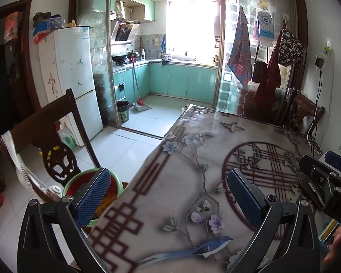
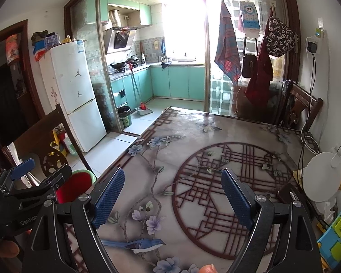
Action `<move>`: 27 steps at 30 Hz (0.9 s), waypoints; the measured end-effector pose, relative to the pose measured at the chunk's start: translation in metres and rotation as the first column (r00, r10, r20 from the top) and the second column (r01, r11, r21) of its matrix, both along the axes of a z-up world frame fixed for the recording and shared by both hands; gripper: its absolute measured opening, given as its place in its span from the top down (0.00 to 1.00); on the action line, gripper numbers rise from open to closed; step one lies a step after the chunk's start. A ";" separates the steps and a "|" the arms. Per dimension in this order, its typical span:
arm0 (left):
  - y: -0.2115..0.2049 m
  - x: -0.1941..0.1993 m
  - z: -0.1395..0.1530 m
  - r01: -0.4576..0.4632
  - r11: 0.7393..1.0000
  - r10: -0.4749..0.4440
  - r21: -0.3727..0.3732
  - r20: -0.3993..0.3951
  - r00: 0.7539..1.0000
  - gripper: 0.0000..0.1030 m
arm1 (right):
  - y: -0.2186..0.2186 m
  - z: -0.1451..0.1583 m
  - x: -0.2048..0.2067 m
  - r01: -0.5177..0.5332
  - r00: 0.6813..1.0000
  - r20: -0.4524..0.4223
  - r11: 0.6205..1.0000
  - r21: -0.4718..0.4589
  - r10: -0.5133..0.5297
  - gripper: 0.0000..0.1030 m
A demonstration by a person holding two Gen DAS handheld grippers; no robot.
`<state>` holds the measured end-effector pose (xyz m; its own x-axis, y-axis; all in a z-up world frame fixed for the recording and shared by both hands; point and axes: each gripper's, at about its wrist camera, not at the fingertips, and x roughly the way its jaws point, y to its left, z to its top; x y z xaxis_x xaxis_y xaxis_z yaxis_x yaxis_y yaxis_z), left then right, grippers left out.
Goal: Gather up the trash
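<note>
A green-rimmed red bin (image 1: 112, 182) stands on the chair seat at the table's left edge, with yellow and orange scraps (image 1: 105, 201) inside; it also shows in the right wrist view (image 2: 79, 182). My left gripper (image 1: 169, 194) is open and empty, spanning the table's left edge, its left finger over the bin. My right gripper (image 2: 172, 194) is open and empty above the patterned tablecloth (image 2: 193, 141). The right gripper shows in the left wrist view (image 1: 325, 177), and the left gripper in the right wrist view (image 2: 25, 182). No loose trash shows on the tablecloth.
A dark wooden chair (image 1: 54, 136) stands left of the table. A white round device (image 2: 322, 175), a dark phone (image 2: 286, 193), cables and a blue-yellow box (image 2: 336, 236) crowd the table's right edge. Another chair (image 2: 302, 104) stands at the far right. A fridge (image 2: 75, 91) stands beyond.
</note>
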<state>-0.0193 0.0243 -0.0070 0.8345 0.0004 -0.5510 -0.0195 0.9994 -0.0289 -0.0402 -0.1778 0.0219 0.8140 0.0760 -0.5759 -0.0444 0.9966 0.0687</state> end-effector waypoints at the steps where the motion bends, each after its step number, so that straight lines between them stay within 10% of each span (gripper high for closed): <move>1: -0.001 0.001 0.000 0.000 1.000 0.000 0.000 -0.001 1.000 0.00 | 0.000 0.000 0.000 0.002 1.000 -0.002 1.000 0.000 -0.002 0.16; 27: -0.010 0.019 -0.010 0.015 1.000 -0.015 0.007 -0.035 0.999 0.00 | -0.008 -0.009 0.019 0.015 0.999 -0.029 1.000 0.001 -0.014 0.15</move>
